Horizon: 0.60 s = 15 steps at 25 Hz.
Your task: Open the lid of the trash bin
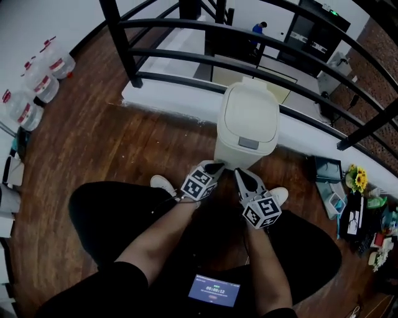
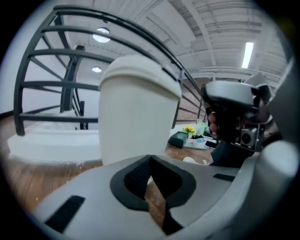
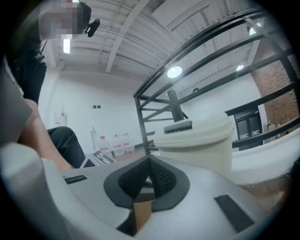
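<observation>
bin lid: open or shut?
Shut. The lid lies flush on the bin in the head view, with no gap at its rim in either gripper view.

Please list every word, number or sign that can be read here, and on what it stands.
No text reads surely.
Screen on the lap: digits, too blurred.
Water bottles: red labels, too small.
Green sign in the background: too small.
Trash bin: no print visible.

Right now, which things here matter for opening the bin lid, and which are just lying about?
For the job:
trash bin
lid
grey push panel
left gripper, shut, empty
right gripper, shut, empty

Lying about:
water bottles
yellow flowers
dark green box
black railing
</observation>
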{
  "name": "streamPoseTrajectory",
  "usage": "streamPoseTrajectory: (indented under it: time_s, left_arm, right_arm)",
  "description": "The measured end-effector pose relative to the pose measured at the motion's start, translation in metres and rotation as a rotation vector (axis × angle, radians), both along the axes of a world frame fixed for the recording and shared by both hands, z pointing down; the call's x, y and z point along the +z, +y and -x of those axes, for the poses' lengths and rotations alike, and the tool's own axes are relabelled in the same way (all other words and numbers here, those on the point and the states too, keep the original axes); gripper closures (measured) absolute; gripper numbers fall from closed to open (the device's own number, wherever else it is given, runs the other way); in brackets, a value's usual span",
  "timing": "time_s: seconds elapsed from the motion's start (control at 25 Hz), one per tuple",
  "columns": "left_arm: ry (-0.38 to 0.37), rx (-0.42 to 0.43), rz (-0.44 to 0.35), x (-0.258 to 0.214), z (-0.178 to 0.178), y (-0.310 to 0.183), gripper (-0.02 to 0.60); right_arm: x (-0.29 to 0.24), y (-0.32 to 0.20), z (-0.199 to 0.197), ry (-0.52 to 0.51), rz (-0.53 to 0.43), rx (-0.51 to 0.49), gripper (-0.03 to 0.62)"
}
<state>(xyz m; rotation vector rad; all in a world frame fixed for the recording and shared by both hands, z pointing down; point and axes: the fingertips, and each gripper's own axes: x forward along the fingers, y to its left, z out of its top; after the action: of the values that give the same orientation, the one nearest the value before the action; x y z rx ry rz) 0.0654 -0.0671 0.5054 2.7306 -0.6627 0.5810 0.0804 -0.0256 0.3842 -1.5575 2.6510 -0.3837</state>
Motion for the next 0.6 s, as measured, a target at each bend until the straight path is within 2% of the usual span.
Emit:
streamPoseTrajectory:
  time_s: [0.12, 0.2, 0.4, 0.6]
  left_arm:
    - [0.082, 0.058, -0.137, -0.079, 0.002, 0.011, 0.545]
    - [0.155, 0.067, -0.197, -0.134, 0.009, 0.021, 0.545]
    - [0.288, 0.131, -0.269, -0.252, 0.029, 0.063, 0.545]
    - [0.377, 0.169, -0.312, -0.314, 0.048, 0.127, 0.545]
  right_arm:
    - [-0.049, 0.006, 0.002, 0.013, -0.070, 0.003, 0.572]
    - [-0.083, 0.016, 0.002, 0.043, -0.110, 0.000, 0.572]
    - [-0.158, 0.051, 0.008, 0.069, -0.178, -0.062, 0.572]
    - [-0.209, 0.102, 0.025, 0.009, -0.207, -0.097, 0.571]
